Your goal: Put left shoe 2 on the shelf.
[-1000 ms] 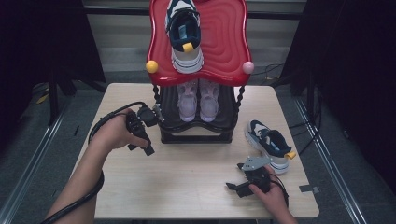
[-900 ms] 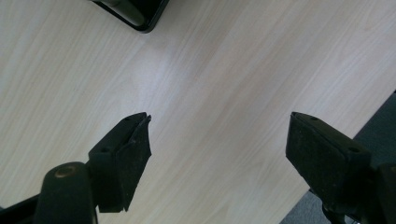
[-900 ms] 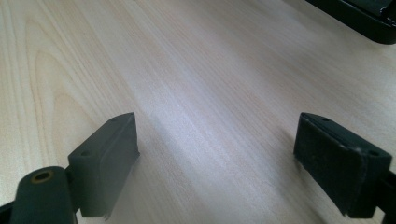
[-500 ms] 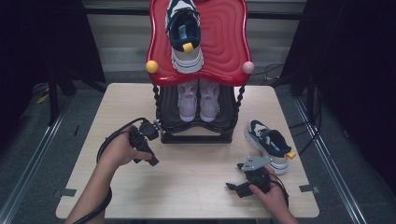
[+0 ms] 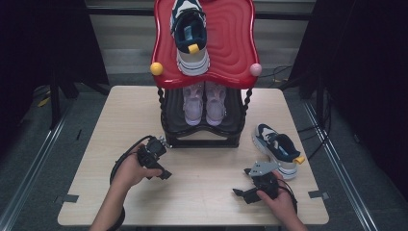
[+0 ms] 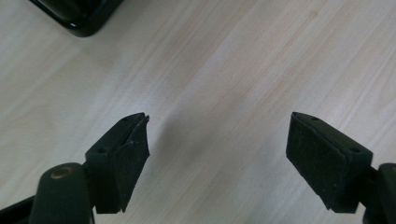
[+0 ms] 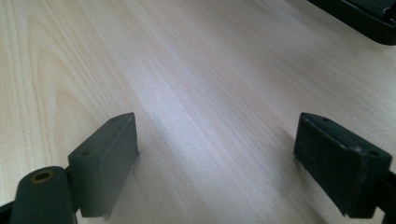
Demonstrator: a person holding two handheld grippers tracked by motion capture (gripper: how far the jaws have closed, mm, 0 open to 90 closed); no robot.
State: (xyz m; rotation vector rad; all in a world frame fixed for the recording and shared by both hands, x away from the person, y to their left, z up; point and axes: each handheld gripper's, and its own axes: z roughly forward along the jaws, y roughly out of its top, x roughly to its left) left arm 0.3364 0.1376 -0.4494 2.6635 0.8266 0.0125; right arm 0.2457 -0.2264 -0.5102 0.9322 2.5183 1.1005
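The left hand-held gripper [image 5: 161, 169] hung over bare table [image 5: 207, 163] with its jaws spread and nothing between them, just in front of the black shoe rack [image 5: 202, 139]. The right hand-held gripper [image 5: 243, 192] lay low on the table, jaws likewise apart and empty. A navy sneaker [image 5: 276, 150] (sole down) sat just beyond it, right of the rack.

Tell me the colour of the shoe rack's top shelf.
Red, with a rippled surface; the top shelf shows best in the high view.
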